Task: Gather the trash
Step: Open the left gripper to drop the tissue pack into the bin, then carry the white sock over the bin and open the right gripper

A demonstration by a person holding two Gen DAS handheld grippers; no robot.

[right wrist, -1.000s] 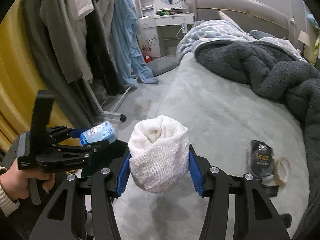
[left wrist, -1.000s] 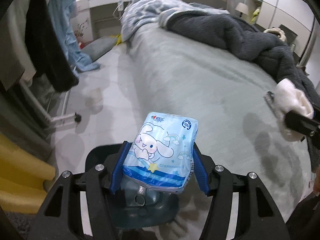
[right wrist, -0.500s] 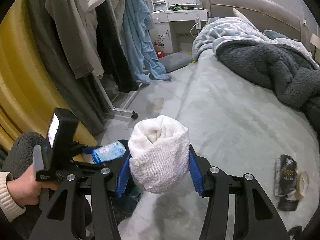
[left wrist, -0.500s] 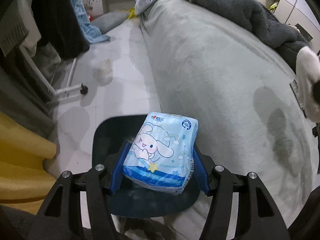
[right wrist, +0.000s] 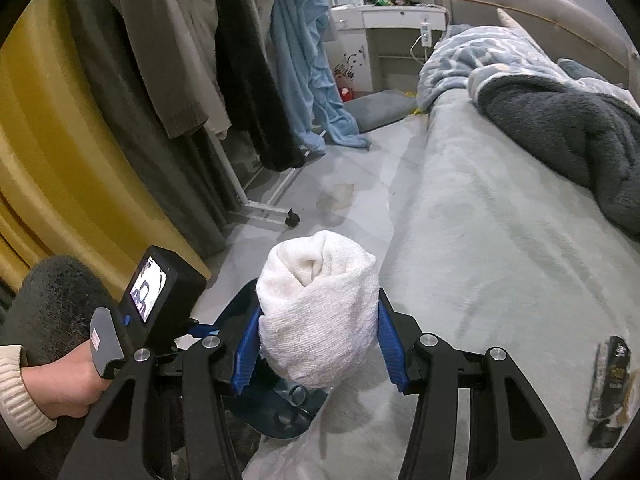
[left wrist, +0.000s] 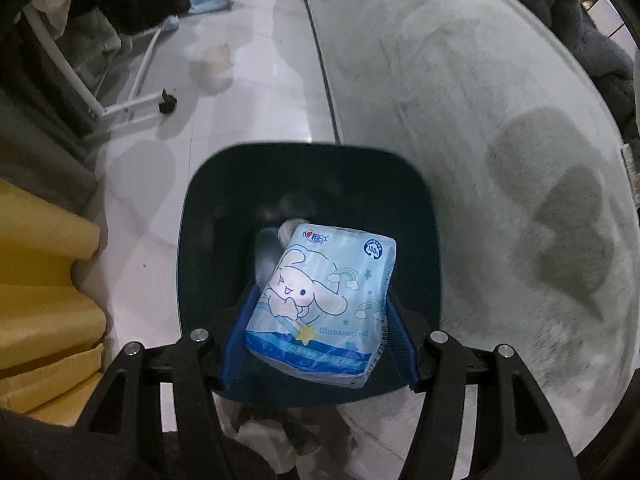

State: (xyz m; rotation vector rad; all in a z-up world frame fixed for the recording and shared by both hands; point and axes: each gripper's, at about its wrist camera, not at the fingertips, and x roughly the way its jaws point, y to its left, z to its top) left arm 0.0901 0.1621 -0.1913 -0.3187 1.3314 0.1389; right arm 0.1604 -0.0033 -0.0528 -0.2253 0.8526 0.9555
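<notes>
**Tissue pack arrives over the bin as both hands close in**

The left hand-held gripper [left wrist: 320, 316] stays clamped on a pale blue tissue pack [left wrist: 322, 306] printed with a cartoon rabbit, its blue pads pressed against the pack's two sides. What has changed within the last second is the backdrop: the gripper has tipped from looking out along the bed to pointing steeply down, and the dark trash bin [left wrist: 200, 220], earlier only a sliver at the gripper's base, now rings the pack on every side. Something pale and crumpled already lies inside the bin, just beyond the pack's top edge. The pack appears to hang directly above the bin's mouth, so a release looks like the next step.

The right hand-held gripper [right wrist: 318, 334] keeps its grip on a rolled white cloth [right wrist: 318, 308] and has swung toward the bin, whose rim [right wrist: 280, 420] shows just below the cloth. A hand [right wrist: 60, 384] in a cream cuff holds the other gripper's handle beside the bin.

Further from the bin, a dark wrapper [right wrist: 610, 392] remains on the grey bed [right wrist: 500, 248], apparently still to be collected. Beyond the bin on the floor side stands a wheeled clothes rack [right wrist: 264, 208] hung with garments, with a dark blanket [right wrist: 568, 128] heaped at the bed's far end.
</notes>
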